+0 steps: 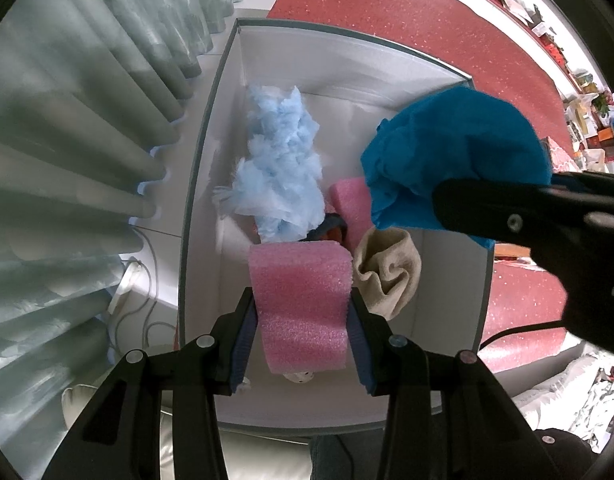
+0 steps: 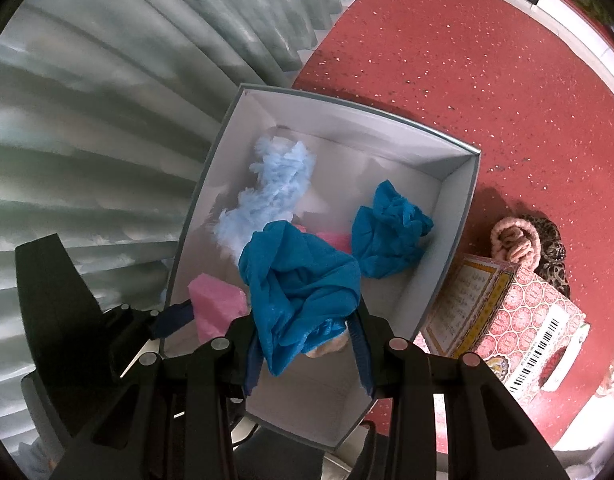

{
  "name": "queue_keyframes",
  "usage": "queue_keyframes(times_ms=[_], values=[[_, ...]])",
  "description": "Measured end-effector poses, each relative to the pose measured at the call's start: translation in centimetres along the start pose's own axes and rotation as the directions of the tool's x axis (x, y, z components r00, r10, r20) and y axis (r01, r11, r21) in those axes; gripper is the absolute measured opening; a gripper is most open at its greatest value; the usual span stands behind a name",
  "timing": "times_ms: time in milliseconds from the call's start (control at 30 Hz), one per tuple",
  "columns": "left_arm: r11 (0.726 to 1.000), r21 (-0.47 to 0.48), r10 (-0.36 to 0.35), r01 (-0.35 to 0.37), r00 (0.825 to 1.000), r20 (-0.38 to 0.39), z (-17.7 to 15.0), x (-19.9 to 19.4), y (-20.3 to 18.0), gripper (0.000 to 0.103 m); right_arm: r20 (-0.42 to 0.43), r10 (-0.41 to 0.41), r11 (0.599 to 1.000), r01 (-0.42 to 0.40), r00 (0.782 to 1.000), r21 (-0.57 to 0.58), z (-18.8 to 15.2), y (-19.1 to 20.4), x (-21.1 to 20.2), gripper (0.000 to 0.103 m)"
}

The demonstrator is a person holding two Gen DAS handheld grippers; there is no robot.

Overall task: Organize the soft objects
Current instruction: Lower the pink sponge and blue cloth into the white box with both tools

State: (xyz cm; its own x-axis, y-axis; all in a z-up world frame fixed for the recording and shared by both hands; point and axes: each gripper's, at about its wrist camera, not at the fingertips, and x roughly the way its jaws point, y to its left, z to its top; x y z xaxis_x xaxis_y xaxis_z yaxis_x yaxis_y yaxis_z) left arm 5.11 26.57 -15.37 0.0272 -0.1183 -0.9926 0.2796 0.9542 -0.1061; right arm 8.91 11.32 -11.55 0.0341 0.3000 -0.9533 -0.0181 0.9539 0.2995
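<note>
A grey-rimmed white box lies below both grippers. My left gripper points straight down into it, shut on a pink foam block. My right gripper is shut on a crumpled teal cloth, which hangs over the box; the cloth also shows in the left wrist view at upper right. Inside the box lie a light blue fluffy bundle, a second pink foam piece, a beige sock and another teal cloth. Something small and dark lies under the fluffy bundle, mostly hidden.
The box stands on a red carpet, next to pleated grey-green curtains. To its right stand a pink patterned carton, a pink knitted item and a leopard-print item. Cables run along the floor by the curtain.
</note>
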Motion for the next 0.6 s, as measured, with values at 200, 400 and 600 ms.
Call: queue_keyframes(times_ms=[200,400,600], values=[[1.0,-0.006,0.002,-0.002,1.0,-0.005,0.13,0.22,-0.04,0.046,-0.007,0.0,1.0,0.0,1.0,0.014,0.14,-0.16,0.3,0.039],[1.0,-0.005,0.005,-0.005,1.0,-0.011,0.16,0.44,-0.01,0.046,-0.011,-0.004,1.0,0.004,1.0,0.021,0.28,-0.31,0.47,0.039],[1.0,-0.005,0.0,0.0,1.0,-0.013,0.09,0.61,0.03,0.047,-0.013,-0.01,1.0,0.01,1.0,0.021,0.3,-0.32,0.63,0.039]])
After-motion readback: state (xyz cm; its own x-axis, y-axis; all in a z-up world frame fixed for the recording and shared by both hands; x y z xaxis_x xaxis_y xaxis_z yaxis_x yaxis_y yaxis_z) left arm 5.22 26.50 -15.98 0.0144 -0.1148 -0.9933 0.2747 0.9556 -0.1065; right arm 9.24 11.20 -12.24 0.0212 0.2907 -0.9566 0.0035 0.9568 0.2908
